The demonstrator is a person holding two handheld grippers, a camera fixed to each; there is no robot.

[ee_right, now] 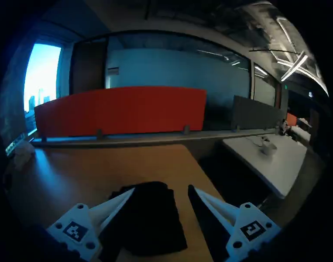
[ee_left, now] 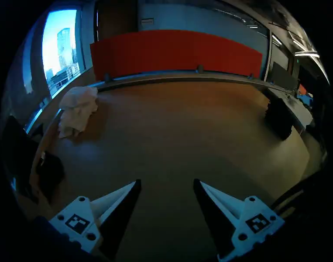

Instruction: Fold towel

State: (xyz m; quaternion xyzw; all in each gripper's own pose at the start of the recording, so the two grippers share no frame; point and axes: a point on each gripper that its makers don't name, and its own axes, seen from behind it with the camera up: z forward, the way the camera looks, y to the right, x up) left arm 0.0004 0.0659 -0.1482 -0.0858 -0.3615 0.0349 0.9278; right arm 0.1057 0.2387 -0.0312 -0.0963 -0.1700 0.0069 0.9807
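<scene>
A crumpled white towel (ee_left: 77, 110) lies at the far left of the wooden table (ee_left: 175, 131) in the left gripper view, well ahead of my left gripper (ee_left: 166, 185), which stands open over bare wood. The same towel (ee_right: 23, 155) is a small pale heap at the table's far left edge in the right gripper view. A dark folded cloth (ee_right: 151, 218) lies on the table under and between the fingers of my right gripper (ee_right: 161, 192), which is open and hovers above it. That dark cloth (ee_left: 279, 118) sits near the table's right edge in the left gripper view.
A red divider panel (ee_left: 175, 52) runs along the table's far edge. A window (ee_left: 60, 48) lies to the left. A white desk (ee_right: 271, 163) with a small object stands to the right across a gap. A dark object (ee_left: 50, 172) sits at the table's near left.
</scene>
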